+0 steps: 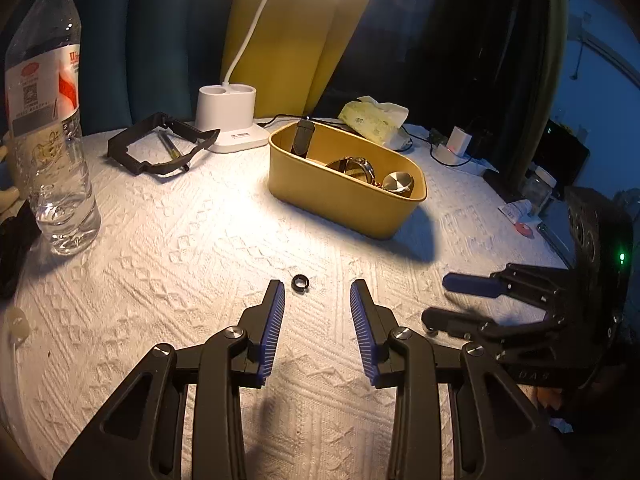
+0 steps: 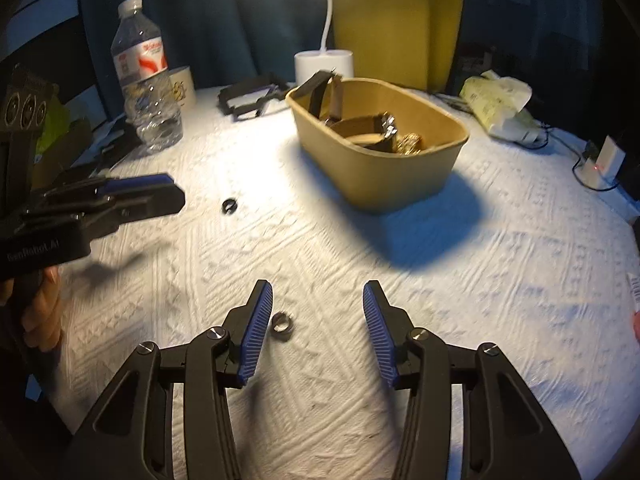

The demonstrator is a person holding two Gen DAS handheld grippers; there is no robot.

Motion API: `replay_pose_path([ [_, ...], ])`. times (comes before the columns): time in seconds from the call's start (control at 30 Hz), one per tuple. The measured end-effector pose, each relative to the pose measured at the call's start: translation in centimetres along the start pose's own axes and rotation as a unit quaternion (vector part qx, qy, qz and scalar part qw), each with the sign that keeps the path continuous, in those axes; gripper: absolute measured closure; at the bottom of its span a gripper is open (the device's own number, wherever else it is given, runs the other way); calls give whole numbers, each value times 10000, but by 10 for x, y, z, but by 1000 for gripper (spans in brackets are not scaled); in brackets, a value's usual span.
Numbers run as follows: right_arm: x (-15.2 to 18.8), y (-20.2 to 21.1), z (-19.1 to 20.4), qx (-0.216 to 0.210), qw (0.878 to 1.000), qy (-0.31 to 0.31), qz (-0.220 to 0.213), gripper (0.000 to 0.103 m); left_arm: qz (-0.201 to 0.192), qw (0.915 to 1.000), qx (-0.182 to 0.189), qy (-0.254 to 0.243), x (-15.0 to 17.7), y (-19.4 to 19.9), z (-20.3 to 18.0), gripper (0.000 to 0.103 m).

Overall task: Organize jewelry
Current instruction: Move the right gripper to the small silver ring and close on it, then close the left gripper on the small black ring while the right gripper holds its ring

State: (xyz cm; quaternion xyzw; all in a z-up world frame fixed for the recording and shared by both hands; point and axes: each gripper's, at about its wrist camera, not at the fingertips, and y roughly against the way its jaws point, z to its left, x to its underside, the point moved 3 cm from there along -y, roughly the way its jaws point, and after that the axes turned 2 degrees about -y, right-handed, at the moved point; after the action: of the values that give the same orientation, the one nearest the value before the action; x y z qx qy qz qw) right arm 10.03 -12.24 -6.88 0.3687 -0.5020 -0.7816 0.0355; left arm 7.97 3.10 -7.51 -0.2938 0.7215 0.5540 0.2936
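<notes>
Two small rings lay on the white tabletop (image 1: 168,240), both on the near side of the yellow tub (image 1: 344,200) that already held watches. The dark ring (image 1: 299,281) sat just ahead of the left tongs (image 1: 318,294), close to the tip of the left-hand pad, lying flat with its hole up. The silver ring (image 2: 283,325) lay between the pads of the right tongs (image 2: 318,300), hard beside the left-hand pad but apart from it. Both tongs stood about half open, gripping nothing. Each ring probably belonged to its nearer hand; each would need centring first.
</notes>
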Motion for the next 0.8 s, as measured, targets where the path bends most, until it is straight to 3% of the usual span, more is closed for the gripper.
replay_pose_path([
  [0.2, 10, -3, 20, -6, 9995, 293, 113, 58, -22, 10000, 14, 92, 2, 2, 5, 66],
  [0.27, 10, -3, 21, 21, 9993, 357, 114, 69, -13, 9999, 22, 114, 2, 2, 5, 66],
  [0.33, 10, -2, 20, 28, 9992, 383, 106, 89, -7, 9999, 29, 116, 2, 1, 5, 66],
  [0.37, 10, -2, 19, 25, 9990, 423, 103, 91, -8, 9999, 36, 109, 2, 1, 5, 66],
  [0.8, -9, -1, 8, -131, 9991, 385, -138, 91, 372, 9993, -88, 43, -1, -18, 4, 66],
])
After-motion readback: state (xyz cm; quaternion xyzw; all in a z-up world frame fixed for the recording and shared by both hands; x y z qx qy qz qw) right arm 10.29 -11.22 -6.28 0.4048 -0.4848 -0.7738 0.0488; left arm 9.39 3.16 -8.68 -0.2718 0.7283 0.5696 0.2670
